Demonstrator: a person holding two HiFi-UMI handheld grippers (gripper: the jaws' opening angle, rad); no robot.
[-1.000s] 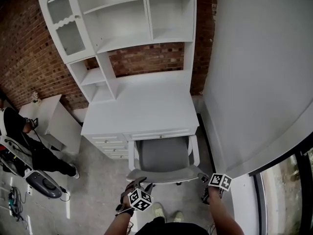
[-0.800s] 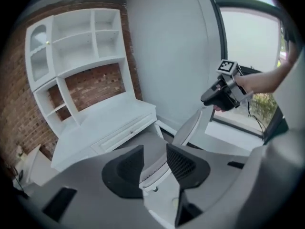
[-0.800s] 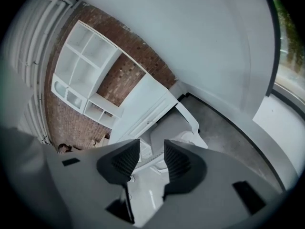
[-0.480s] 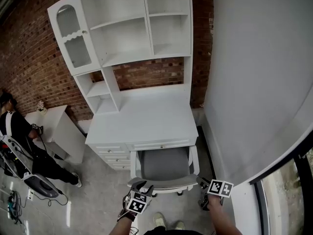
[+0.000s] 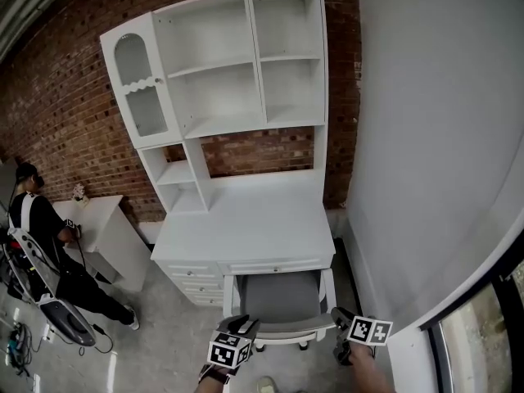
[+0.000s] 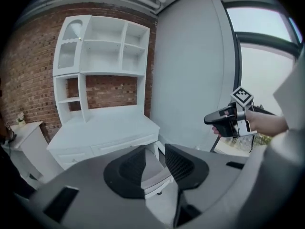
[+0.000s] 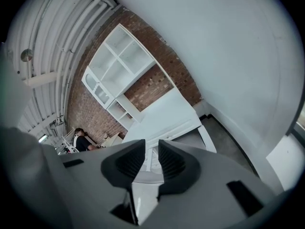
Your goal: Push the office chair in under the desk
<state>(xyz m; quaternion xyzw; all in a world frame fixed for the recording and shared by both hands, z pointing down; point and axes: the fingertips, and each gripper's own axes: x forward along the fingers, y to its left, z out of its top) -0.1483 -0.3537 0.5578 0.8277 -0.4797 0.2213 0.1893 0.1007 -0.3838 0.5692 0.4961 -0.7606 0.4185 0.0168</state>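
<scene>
Room: brick wall (image 5: 65, 97) behind, grey wall on the right. White desk with hutch (image 5: 221, 64) against the brick; its surface (image 5: 246, 228) is bare. A person (image 5: 41, 236) stands at a small white side table (image 5: 102, 219), well apart on the left.

Office chair (image 5: 278, 297): in the kneehole beside the drawers, front of the grey seat under the surface's edge, backrest out toward the camera.

Left gripper (image 5: 242, 326) and right gripper (image 5: 340, 316) sit just behind the backrest's two ends; contact cannot be told. Left fingers (image 6: 128, 168) and right fingers (image 7: 126, 163) are released and closing, nothing between them.

Judgement: push mostly done. Remaining: perhaps a short final shove.
</scene>
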